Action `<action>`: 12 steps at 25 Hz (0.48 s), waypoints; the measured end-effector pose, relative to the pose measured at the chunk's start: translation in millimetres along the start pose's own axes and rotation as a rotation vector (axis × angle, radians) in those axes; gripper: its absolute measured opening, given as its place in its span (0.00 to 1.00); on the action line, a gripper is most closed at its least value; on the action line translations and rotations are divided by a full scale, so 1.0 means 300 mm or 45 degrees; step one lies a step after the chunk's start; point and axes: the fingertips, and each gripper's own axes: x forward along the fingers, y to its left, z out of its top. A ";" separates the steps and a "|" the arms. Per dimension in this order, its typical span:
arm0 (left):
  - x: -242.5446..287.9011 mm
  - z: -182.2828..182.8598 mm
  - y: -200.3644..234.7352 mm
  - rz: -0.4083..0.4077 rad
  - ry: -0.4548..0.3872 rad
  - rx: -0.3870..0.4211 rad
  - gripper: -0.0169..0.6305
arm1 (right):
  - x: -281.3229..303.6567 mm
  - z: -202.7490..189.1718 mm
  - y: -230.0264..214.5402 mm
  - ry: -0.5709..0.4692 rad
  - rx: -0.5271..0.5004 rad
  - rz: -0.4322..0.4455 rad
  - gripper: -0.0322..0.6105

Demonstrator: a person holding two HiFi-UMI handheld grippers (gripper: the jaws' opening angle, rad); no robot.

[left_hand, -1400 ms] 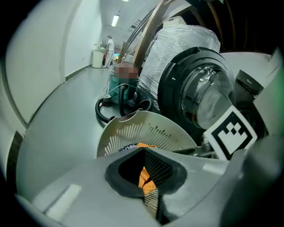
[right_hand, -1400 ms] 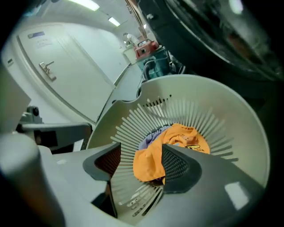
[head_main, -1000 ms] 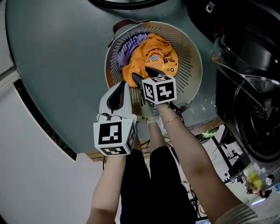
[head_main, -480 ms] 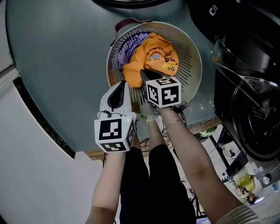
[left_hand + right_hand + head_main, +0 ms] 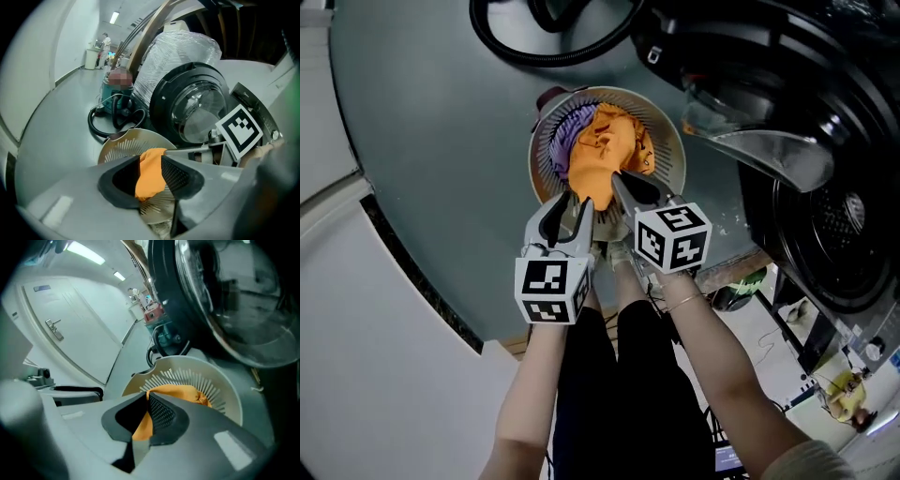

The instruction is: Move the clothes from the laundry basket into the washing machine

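Mostly shirt [image 5: 602, 150] in L tongs [image 5: 573, 202], R tongs [image 5: 619, 180] hides purple cloth [image 5: 565, 136]

We see only a strip of the purple garment [image 5: 564, 134] at the far-left side of the laundry basket [image 5: 673, 155]; the orange garment [image 5: 605, 150] covers the rest. The basket's near rim vanishes behind the left gripper [image 5: 571, 202] and the right gripper [image 5: 623, 184]. From the head view we cannot tell where the orange cloth ends between their jaws. Right of the basket, the washing machine [image 5: 825, 112] runs off the right edge. Beyond the basket, the black hose [image 5: 539, 58] is cut by the top edge. In the left gripper view, the figures [image 5: 104, 43] far beyond the basket are too small to make out.
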 end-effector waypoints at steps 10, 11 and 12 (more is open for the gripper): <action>-0.189 0.182 -0.313 -0.230 0.061 0.228 0.38 | -0.486 0.238 0.133 -0.258 0.021 -0.008 0.11; -0.204 0.195 -0.340 -0.247 0.072 0.256 0.39 | -0.532 0.258 0.145 -0.279 0.014 -0.012 0.11; -0.218 0.208 -0.367 -0.261 0.084 0.286 0.42 | -0.578 0.277 0.157 -0.297 -0.001 -0.017 0.11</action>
